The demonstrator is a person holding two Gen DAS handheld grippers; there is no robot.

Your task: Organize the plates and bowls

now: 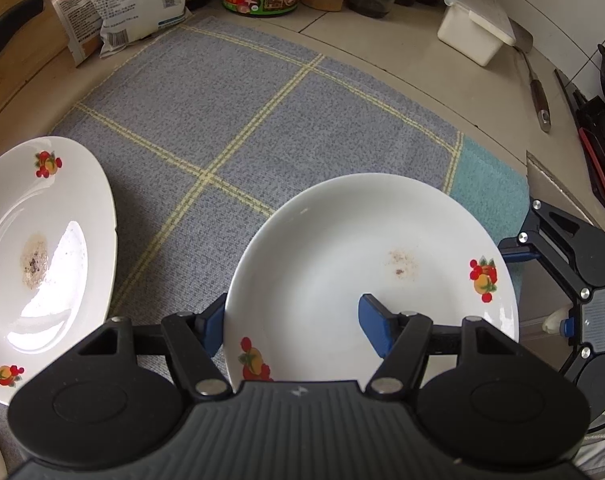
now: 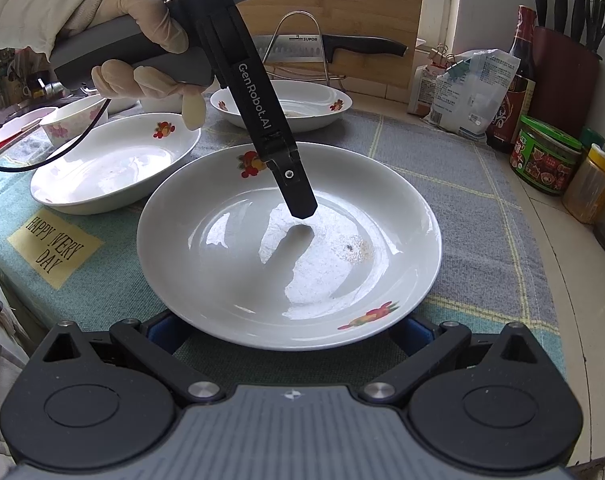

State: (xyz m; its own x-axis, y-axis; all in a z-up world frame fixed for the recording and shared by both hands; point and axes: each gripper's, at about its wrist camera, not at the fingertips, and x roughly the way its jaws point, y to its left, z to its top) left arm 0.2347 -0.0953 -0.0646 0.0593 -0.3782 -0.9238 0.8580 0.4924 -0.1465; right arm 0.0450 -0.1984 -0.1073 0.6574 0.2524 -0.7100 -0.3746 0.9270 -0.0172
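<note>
Right wrist: crumb-specked plate (image 2: 238,264)

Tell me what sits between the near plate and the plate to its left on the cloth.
Nothing: in the left wrist view, only bare grey checked cloth separates the near plate from the left plate.

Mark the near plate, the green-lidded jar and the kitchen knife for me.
near plate (image 2: 230,280): right wrist view, bare inner well.
green-lidded jar (image 2: 542,160): right wrist view, label front.
kitchen knife (image 2: 362,46): right wrist view, black handle.
</note>
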